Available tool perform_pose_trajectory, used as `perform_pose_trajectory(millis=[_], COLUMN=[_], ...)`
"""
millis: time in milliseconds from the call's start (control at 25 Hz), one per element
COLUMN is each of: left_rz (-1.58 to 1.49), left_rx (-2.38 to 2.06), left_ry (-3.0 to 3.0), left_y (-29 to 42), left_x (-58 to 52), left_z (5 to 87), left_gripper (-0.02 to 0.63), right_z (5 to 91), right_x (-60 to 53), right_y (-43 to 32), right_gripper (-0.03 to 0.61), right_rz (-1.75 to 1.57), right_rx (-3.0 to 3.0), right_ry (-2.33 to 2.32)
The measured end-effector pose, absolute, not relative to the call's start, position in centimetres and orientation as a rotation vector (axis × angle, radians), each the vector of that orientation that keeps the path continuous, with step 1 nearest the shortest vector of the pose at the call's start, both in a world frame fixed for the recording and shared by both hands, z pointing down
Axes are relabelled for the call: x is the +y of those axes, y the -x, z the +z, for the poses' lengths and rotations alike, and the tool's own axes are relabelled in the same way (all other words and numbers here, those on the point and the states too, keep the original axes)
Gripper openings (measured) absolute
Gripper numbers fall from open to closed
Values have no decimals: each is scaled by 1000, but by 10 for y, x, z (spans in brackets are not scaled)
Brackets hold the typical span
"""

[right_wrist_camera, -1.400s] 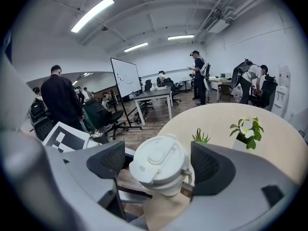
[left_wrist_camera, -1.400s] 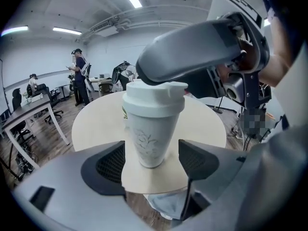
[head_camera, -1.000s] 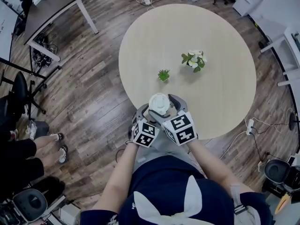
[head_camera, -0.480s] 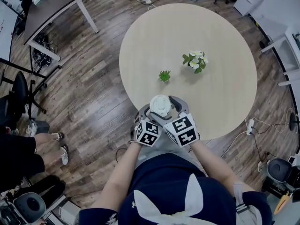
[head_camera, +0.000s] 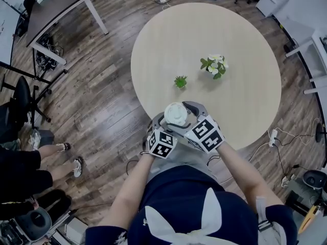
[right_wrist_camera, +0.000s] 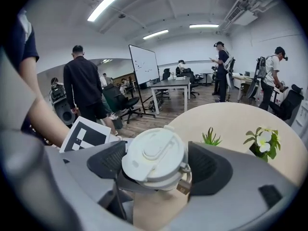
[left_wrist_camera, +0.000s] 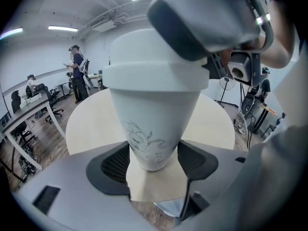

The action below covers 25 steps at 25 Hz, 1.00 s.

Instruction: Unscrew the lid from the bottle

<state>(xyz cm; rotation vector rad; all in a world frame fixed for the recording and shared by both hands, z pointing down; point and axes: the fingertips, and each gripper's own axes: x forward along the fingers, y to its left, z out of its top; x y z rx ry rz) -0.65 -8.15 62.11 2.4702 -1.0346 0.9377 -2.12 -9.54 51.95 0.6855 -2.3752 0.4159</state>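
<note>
Turns on one upright axis: lid [head_camera: 174, 113] on top, bottle [left_wrist_camera: 153, 124] body below, facing almost straight up at the head view. Gripped at two levels along it.

Low down, clenched on the tapered white body by the left tongs [left_wrist_camera: 153, 159], with pads pressing in from 9 and 3 o'clock in the left gripper view, just above the base.

Higher up, closed round the lid by the right tongs [right_wrist_camera: 156, 170], with one dark pad against its rim at 9 o'clock and another at 3 o'clock in the right gripper view. Spread wide, but only to match the lid's breadth.

In the head view, approached from 7 o'clock of the lid by the left tongs and from 4 o'clock by the right, with the marker cubes side by side just below. Equally near; nothing left to reach for.

Appears lifted clear of the table [head_camera: 245, 45], over its 6 o'clock rim, well apart from the small green plant [head_camera: 180, 81] at 12 o'clock and the flowering plant [head_camera: 214, 65] at 1 o'clock.

Judged mid-unscrewing: lid seemingly still seated square, with no gap visible in the left gripper view. Next, probably: rolling the upper grip about that upright axis against a firm lower grip, then lifting straight along it.
</note>
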Motion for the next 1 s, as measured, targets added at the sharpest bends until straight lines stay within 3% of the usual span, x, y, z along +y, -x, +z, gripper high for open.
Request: perform_pose_trajectory(millis=[1000], left_rz=[962], left_rx=[-975], left_ry=[-2498], left_y=[7], left_x=[-81], left_z=[620], left_gripper=[318], right_z=[529], right_x=[-76], right_y=[21], right_gripper=[403], right_rz=[-83], right_rx=[-1945], right_ry=[276])
